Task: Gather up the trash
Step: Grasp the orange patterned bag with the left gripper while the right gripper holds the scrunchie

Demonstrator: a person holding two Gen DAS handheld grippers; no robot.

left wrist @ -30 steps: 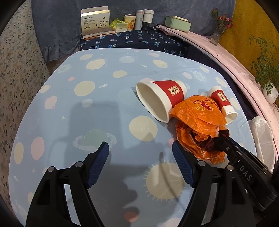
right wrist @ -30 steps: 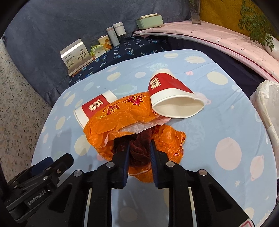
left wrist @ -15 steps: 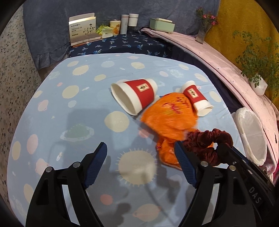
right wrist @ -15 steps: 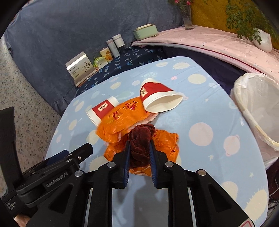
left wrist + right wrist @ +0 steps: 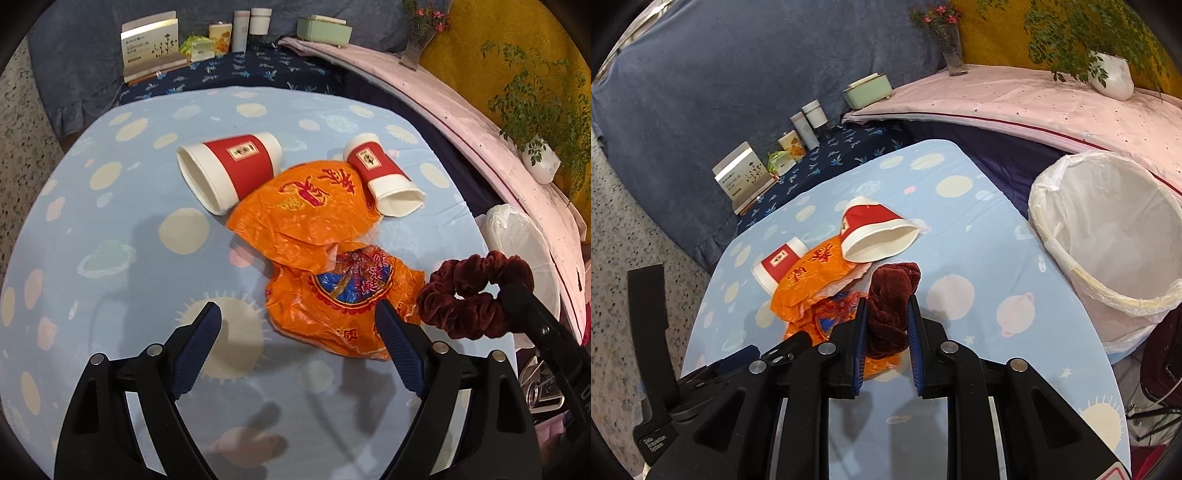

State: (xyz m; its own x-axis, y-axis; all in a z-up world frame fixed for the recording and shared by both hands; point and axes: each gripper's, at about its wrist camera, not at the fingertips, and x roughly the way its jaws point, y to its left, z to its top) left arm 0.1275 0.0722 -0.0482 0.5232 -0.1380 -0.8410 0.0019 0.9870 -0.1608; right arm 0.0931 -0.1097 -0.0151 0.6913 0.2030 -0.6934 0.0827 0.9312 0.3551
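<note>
Our right gripper [image 5: 886,328] is squeezing a dark red scrunchie [image 5: 892,304] between its two blue pads, and the scrunchie hangs up off the table [image 5: 122,229]. From the left camera we see the same scrunchie [image 5: 476,295] at the tip of the right gripper, out past the right side of the orange wrapper [image 5: 332,266]. Our left gripper [image 5: 299,332] is opening wide and has nothing between its jaws. It hangs over the blue spotty cloth, near the wrapper. Two red and white paper cups lie on their sides, the big cup [image 5: 229,170] and the small cup [image 5: 384,175], both touching the wrapper. The bin [image 5: 1108,240] with a white bag stands just beside the table, on the right.
</note>
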